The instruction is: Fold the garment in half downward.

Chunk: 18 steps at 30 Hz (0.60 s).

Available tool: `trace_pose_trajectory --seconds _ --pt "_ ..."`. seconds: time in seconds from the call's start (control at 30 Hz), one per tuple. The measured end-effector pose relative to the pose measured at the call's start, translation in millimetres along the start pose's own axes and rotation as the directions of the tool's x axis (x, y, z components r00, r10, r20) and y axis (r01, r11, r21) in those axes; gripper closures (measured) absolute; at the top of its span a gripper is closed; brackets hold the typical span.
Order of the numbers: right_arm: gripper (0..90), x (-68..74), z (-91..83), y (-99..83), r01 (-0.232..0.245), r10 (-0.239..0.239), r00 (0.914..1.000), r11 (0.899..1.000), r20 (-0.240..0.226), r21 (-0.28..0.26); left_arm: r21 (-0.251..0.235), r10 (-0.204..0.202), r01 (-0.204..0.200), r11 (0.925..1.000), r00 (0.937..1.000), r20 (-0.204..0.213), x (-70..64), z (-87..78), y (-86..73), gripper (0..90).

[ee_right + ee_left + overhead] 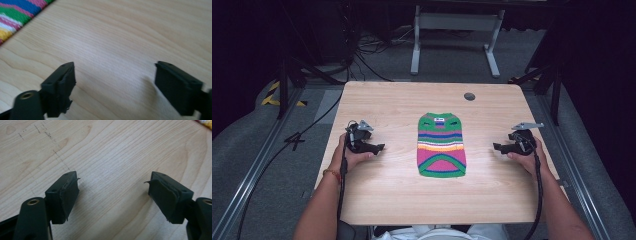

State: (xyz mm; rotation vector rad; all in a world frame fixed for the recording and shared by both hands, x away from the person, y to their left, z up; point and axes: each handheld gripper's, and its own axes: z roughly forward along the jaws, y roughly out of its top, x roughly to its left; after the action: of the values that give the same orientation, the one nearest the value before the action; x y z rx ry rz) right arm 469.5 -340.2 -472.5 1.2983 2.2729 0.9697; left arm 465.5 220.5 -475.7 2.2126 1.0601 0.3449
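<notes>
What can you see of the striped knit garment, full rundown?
The striped knit garment is small and sleeveless, like a pet sweater. It has green trim, with bands of blue, pink, white, yellow and orange, and a pink panel at its near end. A small white label sits at the far neck end, between two slit openings. It lies flat, spread out lengthwise at the centre of the wooden table. Both grippers are apart from it; nothing but the table touches it.

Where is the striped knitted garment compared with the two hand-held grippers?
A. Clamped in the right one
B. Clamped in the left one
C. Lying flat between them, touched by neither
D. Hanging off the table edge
C: the striped garment lies flat mid-table, while the left gripper and right gripper sit open on either side, apart from it.
</notes>
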Motion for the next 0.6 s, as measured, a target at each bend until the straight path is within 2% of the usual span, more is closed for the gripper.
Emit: trace_pose_trajectory --seconds 0.03,0.07,0.1,0.13,0.17,0.2,0.27,0.3,0.37,0.6 --pt "24.0 2.3 -0.2 3.8 0.009 -0.009 1.0 1.0 0.0 -0.009 -0.003 -0.005 0.005 1.0 0.9999 0.009 4.3 -2.2 5.6 26.1" --pt "23.4 3.4 0.3 6.8 0.017 -0.017 0.9999 1.0 -0.001 -0.012 -0.015 0.022 -0.022 0.9996 0.9998 -0.006 4.4 -3.5 9.0 26.4" --pt "24.4 6.0 1.7 11.9 0.017 -0.017 0.9998 1.0 -0.008 -0.013 -0.015 0.022 -0.022 0.9996 0.9998 -0.006 4.4 -3.5 9.0 28.3" --pt "25.3 7.6 3.5 15.8 0.031 -0.031 0.9995 0.999 -0.004 -0.012 0.018 0.021 -0.022 0.9996 0.9997 0.015 4.5 -0.8 16.0 28.1" --pt "25.3 7.6 3.5 15.8 0.031 -0.031 0.9995 0.999 -0.004 -0.012 0.018 0.021 -0.022 0.9996 0.9997 0.015 4.5 -0.8 16.0 26.6" --pt "27.7 9.7 5.3 19.2 0.05 -0.05 0.9987 0.999 0.004 -0.019 0.008 0.02 -0.02 0.9998 0.9997 0.011 4.4 0.7 20.9 26.6" --pt "28.4 14.0 12.2 27.0 0.055 -0.055 0.9984 0.998 -0.015 -0.002 0.018 0.037 -0.037 0.9991 0.9986 0.038 4.8 2.1 31.3 28.2" --pt "30.0 15.5 15.0 30.7 0.061 -0.061 0.998 0.998 -0.018 -0.005 -0.003 0.029 -0.029 0.9996 0.999 0.035 3.1 4.2 36.1 28.3" --pt "32.1 18.7 19.3 39.4 0.066 -0.067 0.9972 0.998 -0.034 -0.01 -0.03 0.031 -0.029 0.9991 0.9975 0.063 1.7 8.4 49.1 28.6" --pt "36.0 33.1 35.8 81.9 0.092 -0.096 0.9918 0.994 -0.084 -0.058 -0.072 0.065 -0.058 0.9958 0.9919 0.109 -7.8 32.1 90.1 31.1"
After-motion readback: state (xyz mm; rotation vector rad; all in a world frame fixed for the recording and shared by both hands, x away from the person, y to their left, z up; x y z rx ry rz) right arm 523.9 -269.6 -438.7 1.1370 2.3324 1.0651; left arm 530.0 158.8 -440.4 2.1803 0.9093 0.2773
